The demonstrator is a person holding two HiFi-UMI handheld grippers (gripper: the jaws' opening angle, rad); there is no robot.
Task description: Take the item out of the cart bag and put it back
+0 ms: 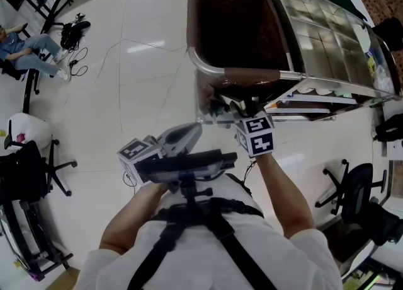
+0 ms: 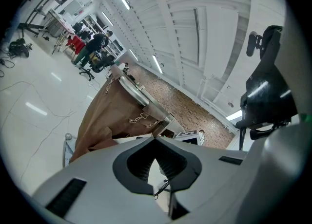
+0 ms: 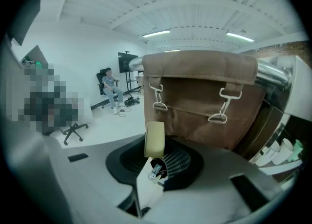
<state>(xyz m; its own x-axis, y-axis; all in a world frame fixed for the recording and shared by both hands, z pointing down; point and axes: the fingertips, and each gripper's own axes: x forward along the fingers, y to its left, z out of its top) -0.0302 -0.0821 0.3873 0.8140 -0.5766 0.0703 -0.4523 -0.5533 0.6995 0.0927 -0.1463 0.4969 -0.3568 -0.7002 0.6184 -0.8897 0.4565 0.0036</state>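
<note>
The right gripper (image 3: 157,152) has its jaws clamped on a flat cream item (image 3: 155,139) in front of the brown cart bag (image 3: 204,101), which hangs on a steel cart (image 1: 327,36). The left gripper (image 2: 155,142) has its jaws together and empty. The floor (image 1: 126,93) is glossy white.

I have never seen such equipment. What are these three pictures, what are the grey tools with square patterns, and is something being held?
There is no robot here. A person in a white shirt holds one grey hand tool in each hand. Each tool is a gripper with two fingers that close like tongs, and the cubes with square markers are parts of them.

The head view comes from a camera on the person's head, looking down. The other two views come from cameras riding on each gripper.

Ahead, on the shiny white floor, stands a metal cart with a brown fabric bag hanging on it.

The right gripper holds a small pale yellow flat item in front of the bag. The left gripper is empty, and its fingers meet at the tips.
</note>
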